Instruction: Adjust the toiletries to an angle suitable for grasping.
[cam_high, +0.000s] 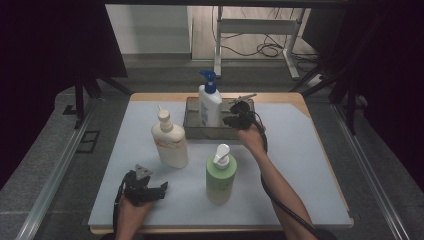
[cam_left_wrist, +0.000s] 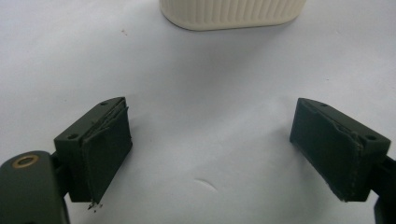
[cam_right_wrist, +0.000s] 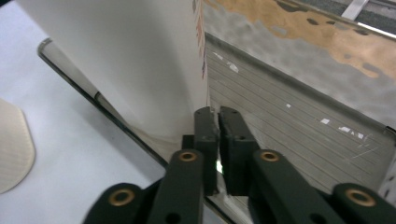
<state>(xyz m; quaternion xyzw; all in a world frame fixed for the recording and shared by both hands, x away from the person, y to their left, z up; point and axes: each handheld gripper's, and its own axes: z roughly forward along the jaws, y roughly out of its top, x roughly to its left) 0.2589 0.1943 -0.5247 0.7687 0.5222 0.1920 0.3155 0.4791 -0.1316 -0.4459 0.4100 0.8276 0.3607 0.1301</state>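
Metal tray (cam_high: 195, 131) sits at the far middle of the counter (cam_high: 310, 165), with a white spray bottle (cam_high: 209, 102) with a blue trigger standing upright inside it. Right gripper (cam_high: 239, 119) hangs over the tray just right of the spray bottle, jaws pressed together with nothing between them; the right gripper view puts them right beside the bottle's white wall (cam_right_wrist: 121, 60), above the tray floor (cam_right_wrist: 289, 135). Cream squeeze bottle (cam_high: 170, 141) stands just left-front of the tray, green pump bottle (cam_high: 220, 173) in front of the tray. Left gripper (cam_high: 161, 189) rests well in front-left of the tray, jaws wide apart and empty, the cream bottle's base (cam_left_wrist: 231, 13) ahead of them.
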